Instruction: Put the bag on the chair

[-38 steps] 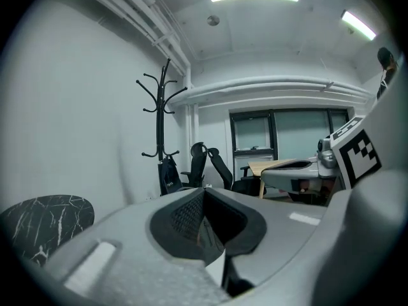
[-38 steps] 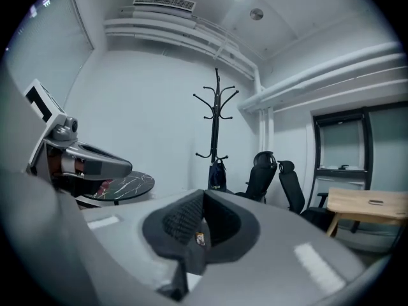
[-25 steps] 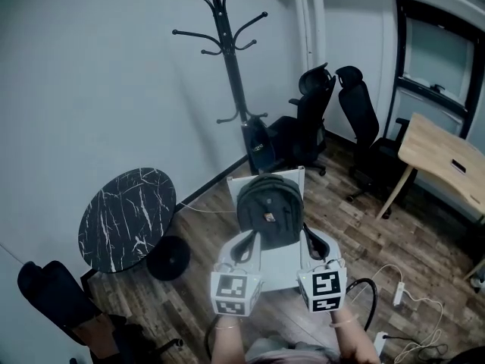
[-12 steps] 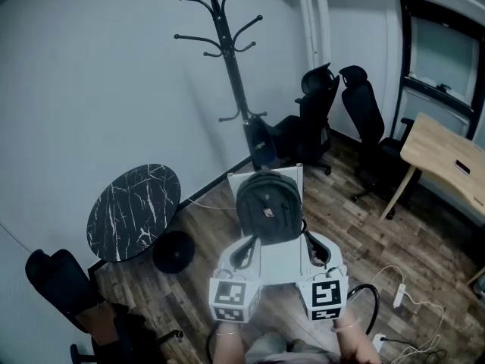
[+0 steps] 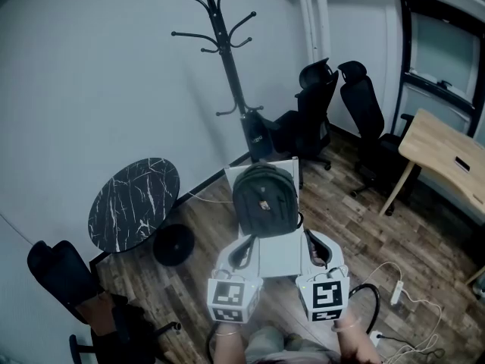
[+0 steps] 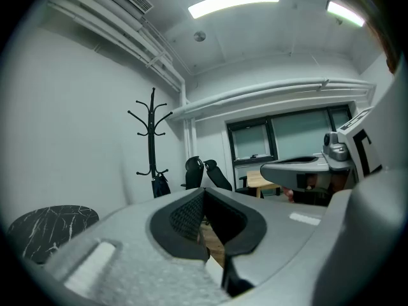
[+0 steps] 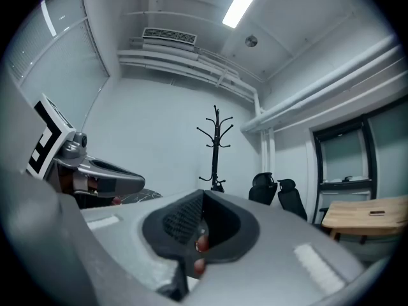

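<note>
**Bag on the chair, both grippers shut and empty**

The dark bag (image 5: 264,202) sits upright on the white chair (image 5: 279,253), leaning against its backrest. The left gripper (image 5: 243,253) and right gripper (image 5: 316,250) hover at the seat's near edge, 1 at each front corner, apart from the bag. Both have their jaws pressed fully together with nothing between them. Behind the chair stands a coat stand (image 5: 227,59); left of the chair is a round marble table (image 5: 134,203).

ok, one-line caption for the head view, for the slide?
Dark backpack resting on the white chair, left gripper and right gripper shut and empty in front of it, coat rack behind.
</note>
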`<control>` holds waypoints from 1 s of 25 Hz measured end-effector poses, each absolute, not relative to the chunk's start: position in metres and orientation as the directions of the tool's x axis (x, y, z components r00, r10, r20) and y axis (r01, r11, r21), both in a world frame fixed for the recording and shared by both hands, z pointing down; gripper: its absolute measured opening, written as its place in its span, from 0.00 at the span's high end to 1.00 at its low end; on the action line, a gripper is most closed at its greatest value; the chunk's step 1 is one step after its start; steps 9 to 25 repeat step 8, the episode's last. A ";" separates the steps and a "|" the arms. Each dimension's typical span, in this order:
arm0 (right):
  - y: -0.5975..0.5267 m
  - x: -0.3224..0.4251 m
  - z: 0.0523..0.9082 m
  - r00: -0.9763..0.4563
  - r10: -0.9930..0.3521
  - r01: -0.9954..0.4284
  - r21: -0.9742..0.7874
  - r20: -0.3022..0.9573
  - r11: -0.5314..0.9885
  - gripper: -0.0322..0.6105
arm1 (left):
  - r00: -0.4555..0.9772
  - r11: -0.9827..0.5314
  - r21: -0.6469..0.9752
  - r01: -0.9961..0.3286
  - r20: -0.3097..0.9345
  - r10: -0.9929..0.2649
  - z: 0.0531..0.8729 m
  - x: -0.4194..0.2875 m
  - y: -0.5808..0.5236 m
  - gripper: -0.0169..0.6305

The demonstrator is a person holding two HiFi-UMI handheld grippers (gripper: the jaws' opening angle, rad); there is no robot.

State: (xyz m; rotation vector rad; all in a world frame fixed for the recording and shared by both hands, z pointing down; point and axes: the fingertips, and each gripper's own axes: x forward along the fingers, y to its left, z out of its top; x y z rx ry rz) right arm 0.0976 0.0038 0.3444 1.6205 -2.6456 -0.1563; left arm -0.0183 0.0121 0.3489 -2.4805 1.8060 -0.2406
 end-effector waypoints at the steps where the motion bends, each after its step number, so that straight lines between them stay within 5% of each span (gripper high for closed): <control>1: 0.005 0.099 0.344 -0.457 -0.889 -0.886 0.102 -0.023 0.452 0.95 | 0.299 -0.310 -0.144 -0.940 0.090 -0.950 0.348 -0.016 0.013 0.96; 25: 0.007 0.107 0.349 -0.472 -0.882 -0.877 0.106 -0.008 0.469 0.95 | 0.290 -0.301 -0.149 -0.942 0.094 -0.952 0.348 -0.006 0.016 0.96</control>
